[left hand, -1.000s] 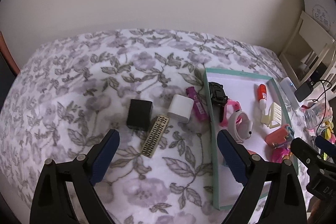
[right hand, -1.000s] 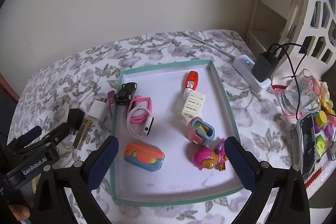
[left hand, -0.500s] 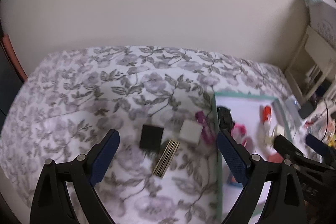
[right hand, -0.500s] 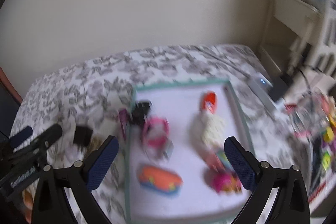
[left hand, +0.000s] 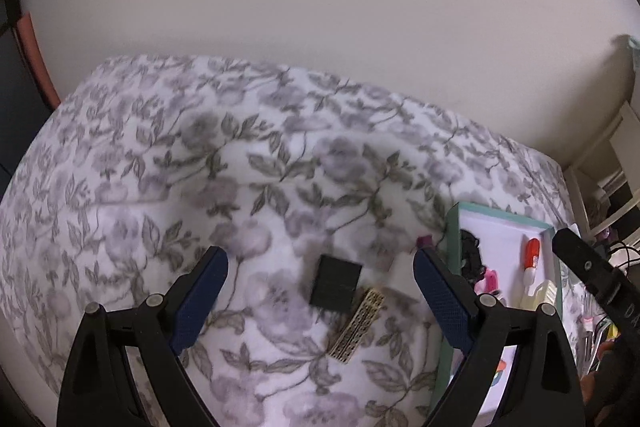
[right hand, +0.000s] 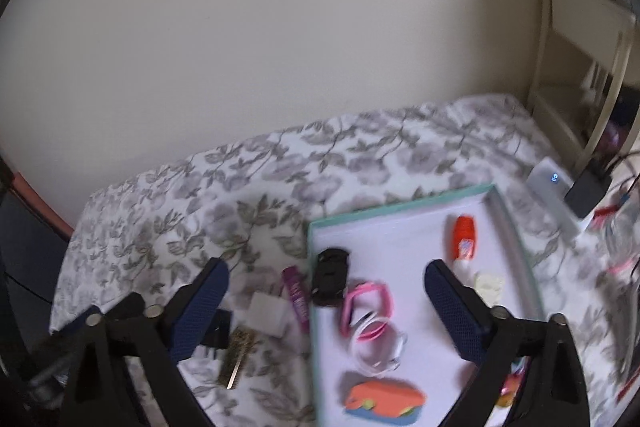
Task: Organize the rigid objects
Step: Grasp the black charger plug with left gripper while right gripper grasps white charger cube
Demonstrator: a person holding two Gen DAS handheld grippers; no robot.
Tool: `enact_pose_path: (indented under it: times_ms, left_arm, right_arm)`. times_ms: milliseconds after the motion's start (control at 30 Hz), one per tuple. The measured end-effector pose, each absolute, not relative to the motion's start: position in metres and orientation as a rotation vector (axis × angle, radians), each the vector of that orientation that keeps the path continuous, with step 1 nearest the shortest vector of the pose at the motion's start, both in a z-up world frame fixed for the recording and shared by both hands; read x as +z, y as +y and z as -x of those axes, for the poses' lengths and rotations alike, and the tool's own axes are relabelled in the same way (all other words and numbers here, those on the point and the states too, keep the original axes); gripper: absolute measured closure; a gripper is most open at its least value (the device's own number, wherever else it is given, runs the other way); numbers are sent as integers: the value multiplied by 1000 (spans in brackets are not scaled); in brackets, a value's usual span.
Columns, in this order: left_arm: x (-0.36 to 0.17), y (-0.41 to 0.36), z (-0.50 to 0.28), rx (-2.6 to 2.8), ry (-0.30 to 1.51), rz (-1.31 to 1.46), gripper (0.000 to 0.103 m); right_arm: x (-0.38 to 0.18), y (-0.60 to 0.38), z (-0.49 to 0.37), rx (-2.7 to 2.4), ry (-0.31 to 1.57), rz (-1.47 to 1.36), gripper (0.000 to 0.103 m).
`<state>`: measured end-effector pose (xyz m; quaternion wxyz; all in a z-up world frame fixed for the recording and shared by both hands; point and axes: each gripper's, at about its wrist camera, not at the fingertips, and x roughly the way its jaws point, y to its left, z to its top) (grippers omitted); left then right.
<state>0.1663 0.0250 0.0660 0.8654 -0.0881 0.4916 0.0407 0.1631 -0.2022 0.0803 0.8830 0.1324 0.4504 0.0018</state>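
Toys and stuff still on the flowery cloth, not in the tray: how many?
4: a black block, a gold strip touching it, a white cube and a purple stick by the tray. More may be hidden.

Motion-blurred pink watch, white cube nearly lost in blur, tray partly behind right tool finger.

A home bedroom: floral bedspread, cream shelf unit, charging power bank.

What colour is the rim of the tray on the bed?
The tray's rim is teal green; the right wrist view shows it best.
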Motion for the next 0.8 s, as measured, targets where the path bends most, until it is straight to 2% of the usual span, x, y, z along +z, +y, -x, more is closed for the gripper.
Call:
enact_pose_path:
  times_ms: [300,433,800]
  left_arm:
    - [42,44,-175,130,1077,200,9]
    - [31,48,-183,134,1098,209,9]
    - [-11,29,-201,75,1185,176,9]
  right_arm:
    - [56,-160,-174,72,1028,-211,8]
    - [37,-153,-183,90,1084,-225,18]
    - [14,-158,-198,50,1134,-229,21]
